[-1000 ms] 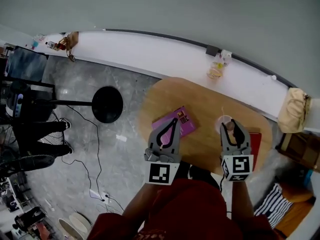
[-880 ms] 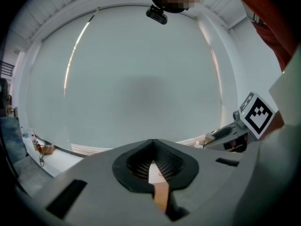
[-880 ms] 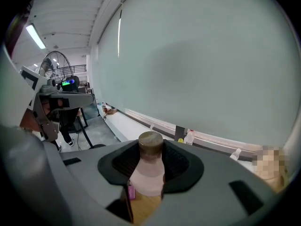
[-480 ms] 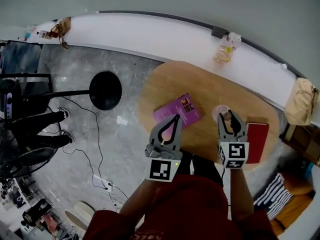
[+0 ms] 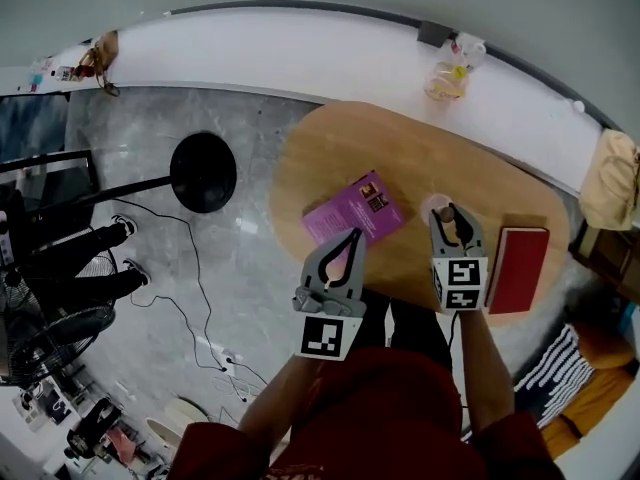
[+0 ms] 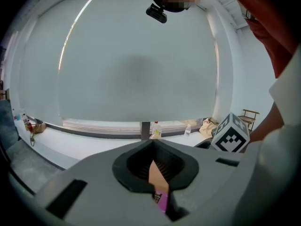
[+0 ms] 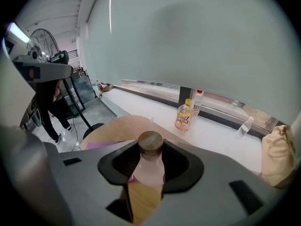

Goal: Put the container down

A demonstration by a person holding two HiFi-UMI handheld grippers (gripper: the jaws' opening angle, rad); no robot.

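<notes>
Container [image 7: 149, 166], upright and cork-topped, sits gripped in my right claw [image 5: 450, 220], straight above bare worktop [image 5: 400, 158] beside a red book [image 5: 520, 268]; my left claw [image 5: 350, 236] is closed, empty.

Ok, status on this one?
Left gripper shut, empty. Right gripper shut on container, over the table, touchdown unclear. Purple book left of it, red book right; bare wood beneath.

A purple booklet [image 5: 352, 208] lies on the wooden worktop [image 5: 330, 158], with a red book [image 5: 517, 268] at its right edge. A drink bottle [image 5: 447, 76] stands on the white ledge [image 5: 300, 58] beyond.
</notes>
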